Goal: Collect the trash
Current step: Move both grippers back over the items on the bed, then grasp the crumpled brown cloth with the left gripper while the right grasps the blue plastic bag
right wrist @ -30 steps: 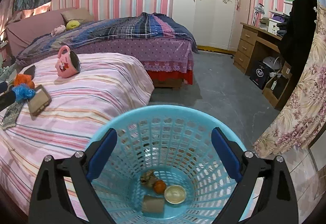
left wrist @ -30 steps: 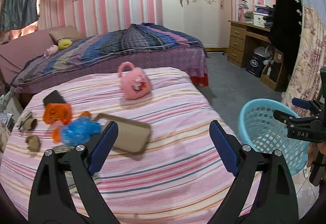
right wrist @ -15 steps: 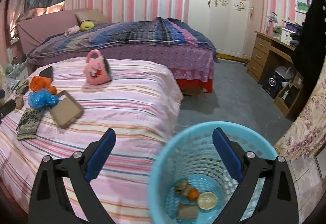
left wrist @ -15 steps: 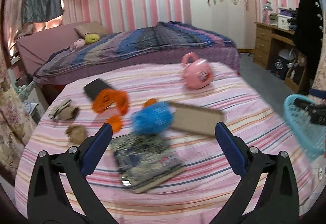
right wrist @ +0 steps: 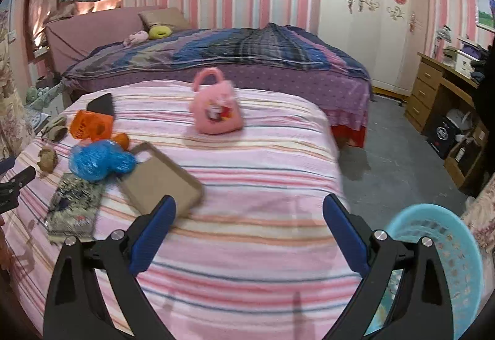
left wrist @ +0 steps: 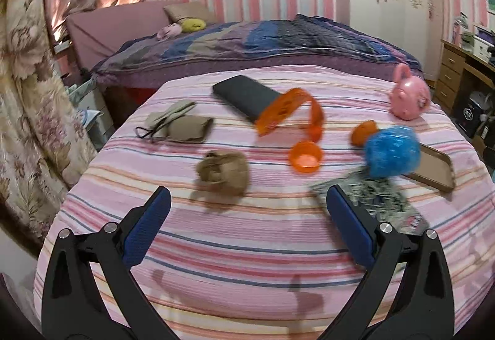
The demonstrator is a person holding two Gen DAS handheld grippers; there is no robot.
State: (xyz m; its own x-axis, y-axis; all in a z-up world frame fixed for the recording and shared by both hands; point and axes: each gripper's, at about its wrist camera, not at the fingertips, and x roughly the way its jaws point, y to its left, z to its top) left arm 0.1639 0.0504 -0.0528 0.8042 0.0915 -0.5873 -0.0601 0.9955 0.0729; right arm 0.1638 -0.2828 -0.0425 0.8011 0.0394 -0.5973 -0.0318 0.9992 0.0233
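A crumpled brown paper wad (left wrist: 223, 173) lies on the pink striped bed, just ahead of my open, empty left gripper (left wrist: 247, 222). It also shows in the right wrist view (right wrist: 47, 158). Near it lie an orange cap (left wrist: 305, 157), an orange peel piece (left wrist: 362, 132), a crumpled blue plastic ball (left wrist: 392, 151) and orange plastic wrapping (left wrist: 289, 111). My right gripper (right wrist: 249, 231) is open and empty above the bed's near side. The light blue trash basket (right wrist: 445, 262) stands on the floor at its lower right.
On the bed also lie a pink toy purse (right wrist: 216, 109), a brown phone case (right wrist: 159, 180), a patterned wallet (right wrist: 74, 205), a black pouch (left wrist: 244, 96) and a beige cloth bag (left wrist: 179, 126). A floral curtain (left wrist: 27, 111) hangs left. A second bed (right wrist: 232, 52) and a desk (right wrist: 442, 92) stand behind.
Both grippers swung left. The left one now faces the brown wad and orange bits. The right one moved off the basket, which slid to its lower right; the basket's contents are out of sight.
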